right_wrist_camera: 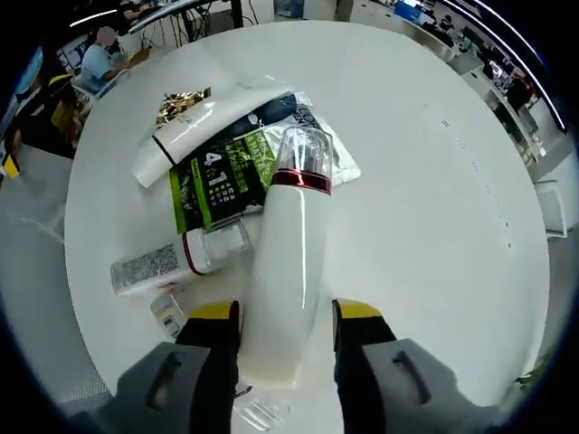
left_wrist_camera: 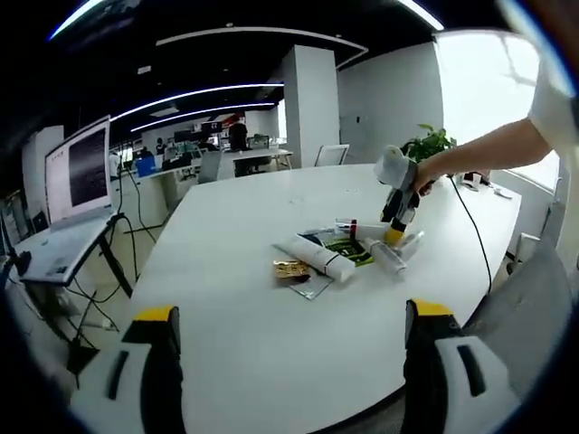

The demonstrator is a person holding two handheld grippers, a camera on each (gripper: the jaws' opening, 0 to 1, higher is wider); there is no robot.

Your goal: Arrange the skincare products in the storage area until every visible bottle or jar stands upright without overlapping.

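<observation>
Right tongs (right_wrist_camera: 286, 321) clamp a white bottle (right_wrist_camera: 282, 271); left tongs (left_wrist_camera: 288, 325) stand apart over the table (left_wrist_camera: 235, 271).
The bottle's clear cap lies on a green packet (right_wrist_camera: 217, 181).

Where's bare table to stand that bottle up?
Free: the broad white table beyond the green packet, and the near side in front of the left gripper. Crowded: the pile around the white tube and small bottle, beside the held bottle.
</observation>
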